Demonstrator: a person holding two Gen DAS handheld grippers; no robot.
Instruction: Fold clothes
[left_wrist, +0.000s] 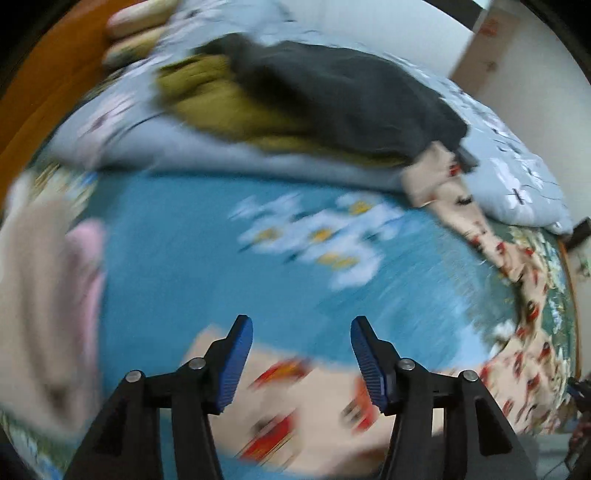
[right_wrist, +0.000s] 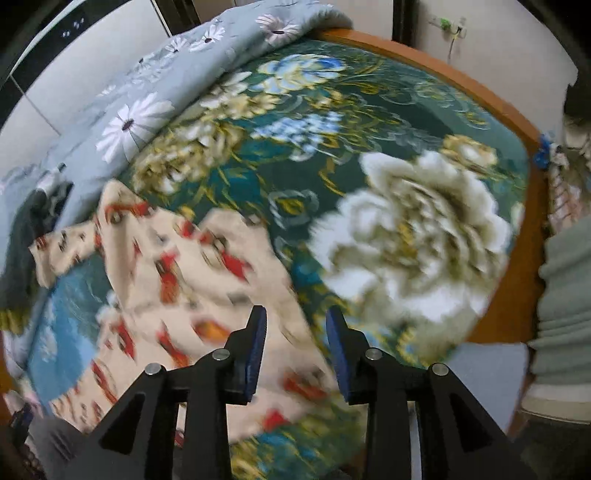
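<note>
- Left gripper (left_wrist: 301, 363): jaws wide, nothing between the pads; right gripper (right_wrist: 295, 354): jaws narrower but parted, also empty. Both point steeply down.
- Cream garment (right_wrist: 207, 295), printed with red motifs, lies spread under both grippers on the bed; a strip of it runs away toward the quilt (left_wrist: 517, 184).
- Blue garment (left_wrist: 221, 258) lies flat just beyond the left gripper, partly under the cream one.
- Risk, judged: both views are smeared, so a hurried pinch may catch both layers, or the floral blanket (right_wrist: 369, 166) beneath.
- Risk, judged: dragging the cream strip could disturb the dark garment (left_wrist: 351, 96) and olive garment (left_wrist: 221, 103) piled on the quilt.
</note>
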